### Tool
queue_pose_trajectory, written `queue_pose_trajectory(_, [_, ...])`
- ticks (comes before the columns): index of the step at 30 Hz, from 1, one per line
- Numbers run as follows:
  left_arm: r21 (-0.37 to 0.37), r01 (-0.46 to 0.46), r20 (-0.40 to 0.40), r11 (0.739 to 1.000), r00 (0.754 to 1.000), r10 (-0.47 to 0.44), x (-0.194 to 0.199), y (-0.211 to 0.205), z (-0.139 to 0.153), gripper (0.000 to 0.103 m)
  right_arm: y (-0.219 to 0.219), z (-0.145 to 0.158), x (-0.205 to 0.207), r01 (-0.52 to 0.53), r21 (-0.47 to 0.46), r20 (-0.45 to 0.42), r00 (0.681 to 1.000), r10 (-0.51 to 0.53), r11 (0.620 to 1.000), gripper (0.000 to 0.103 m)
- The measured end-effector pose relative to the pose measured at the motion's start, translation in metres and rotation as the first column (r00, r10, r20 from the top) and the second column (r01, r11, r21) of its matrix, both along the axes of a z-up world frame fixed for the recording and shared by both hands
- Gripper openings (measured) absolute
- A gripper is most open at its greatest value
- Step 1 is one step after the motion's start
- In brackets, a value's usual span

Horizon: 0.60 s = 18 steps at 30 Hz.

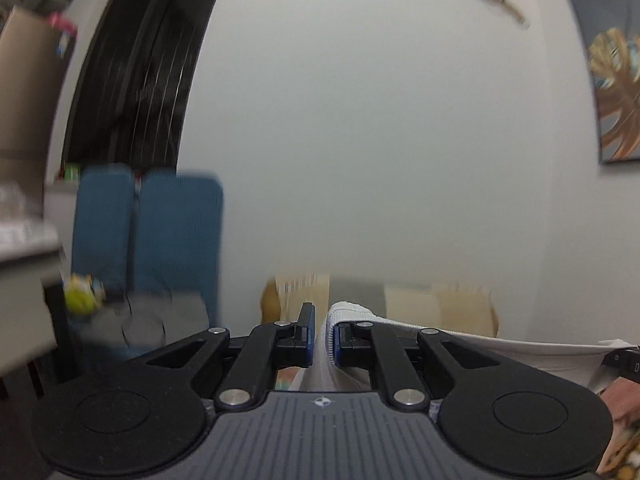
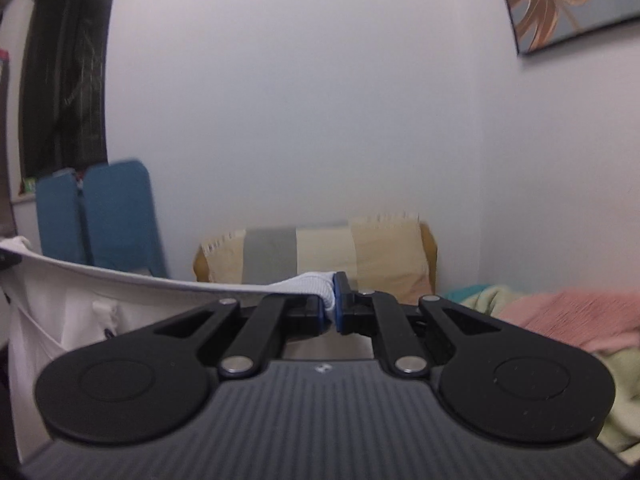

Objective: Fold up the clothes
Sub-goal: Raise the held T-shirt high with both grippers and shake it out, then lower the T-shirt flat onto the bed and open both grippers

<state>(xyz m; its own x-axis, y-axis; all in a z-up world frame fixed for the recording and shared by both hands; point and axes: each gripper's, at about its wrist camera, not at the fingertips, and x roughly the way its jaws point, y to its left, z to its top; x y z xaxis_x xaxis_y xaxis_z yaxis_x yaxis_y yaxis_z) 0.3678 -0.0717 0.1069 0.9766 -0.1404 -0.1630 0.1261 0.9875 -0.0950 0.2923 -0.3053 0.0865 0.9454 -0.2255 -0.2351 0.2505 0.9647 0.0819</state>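
Observation:
A white garment (image 2: 60,312) with a ribbed hem hangs stretched between both grippers. My left gripper (image 1: 323,330) is shut on one end of the ribbed edge (image 1: 348,310), and the cloth runs off to the right toward the other gripper's tip (image 1: 624,360). My right gripper (image 2: 329,300) is shut on the other end of the hem (image 2: 316,284), which runs taut to the left while the body of the garment hangs below it. Both grippers point almost level toward a pale wall.
A striped beige and grey cushion (image 2: 320,252) leans against the wall ahead. Blue folded panels (image 2: 100,216) stand at the left by a dark window (image 2: 64,80). Pink and green blankets (image 2: 580,312) lie at the right. A hand (image 1: 622,400) shows at the lower right.

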Motion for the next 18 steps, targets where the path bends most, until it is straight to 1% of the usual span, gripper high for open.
queue_pose_trajectory(2, [-0.006, -0.002, -0.058, 1.000, 0.998, 0.002, 0.040, -0.003, -0.055, 0.010, -0.006, -0.047, 0.036, -0.008, 0.011, -0.041, 0.999, 0.009, 1.000, 0.009])
queue_pose_trajectory(4, [0.012, -0.004, -0.110, 1.000, 0.994, 0.006, 0.074, -0.007, -0.108, 0.012, -0.012, -0.095, 0.066, -0.023, 0.026, -0.086, 0.996, 0.025, 0.999, 0.009])
queue_pose_trajectory(6, [0.017, 0.002, -0.177, 1.000, 0.984, 0.001, 0.105, -0.009, -0.157, 0.012, -0.016, -0.140, 0.092, -0.034, 0.046, -0.141, 0.989, 0.040, 0.998, 0.009])
queue_pose_trajectory(9, [0.017, 0.003, -0.240, 1.000, 0.971, 0.001, 0.137, -0.010, -0.221, 0.015, -0.025, -0.199, 0.127, -0.041, 0.076, -0.219, 0.974, 0.056, 0.996, 0.009])
queue_pose_trajectory(11, [0.011, 0.004, -0.274, 1.000, 0.962, 0.000, 0.153, -0.005, -0.257, 0.016, -0.029, -0.227, 0.144, -0.046, 0.089, -0.254, 0.965, 0.067, 0.995, 0.009])
queue_pose_trajectory(13, [0.012, 0.001, -0.307, 1.000, 0.952, 0.003, 0.168, -0.005, -0.281, 0.017, -0.032, -0.253, 0.159, -0.052, 0.101, -0.284, 0.955, 0.079, 0.994, 0.010])
queue_pose_trajectory(14, [0.017, 0.004, -0.322, 1.000, 0.947, 0.002, 0.173, -0.006, -0.291, 0.017, -0.034, -0.260, 0.166, -0.059, 0.108, -0.293, 0.952, 0.088, 0.992, 0.010])
queue_pose_trajectory(15, [0.024, 0.015, -0.335, 1.000, 0.942, -0.006, 0.179, -0.008, -0.299, 0.019, -0.035, -0.264, 0.170, -0.068, 0.118, -0.295, 0.950, 0.100, 0.991, 0.010])
queue_pose_trajectory(16, [0.034, 0.023, -0.347, 0.999, 0.938, -0.010, 0.184, -0.009, -0.305, 0.022, -0.036, -0.268, 0.174, -0.078, 0.131, -0.294, 0.949, 0.114, 0.988, 0.011])
queue_pose_trajectory(17, [0.037, 0.030, -0.359, 0.999, 0.933, -0.015, 0.186, -0.009, -0.303, 0.024, -0.038, -0.270, 0.177, -0.087, 0.150, -0.296, 0.947, 0.129, 0.985, 0.014])
queue_pose_trajectory(18, [0.039, 0.037, -0.371, 0.999, 0.928, -0.019, 0.188, -0.010, -0.301, 0.036, -0.040, -0.270, 0.179, -0.094, 0.176, -0.303, 0.942, 0.145, 0.980, 0.017])
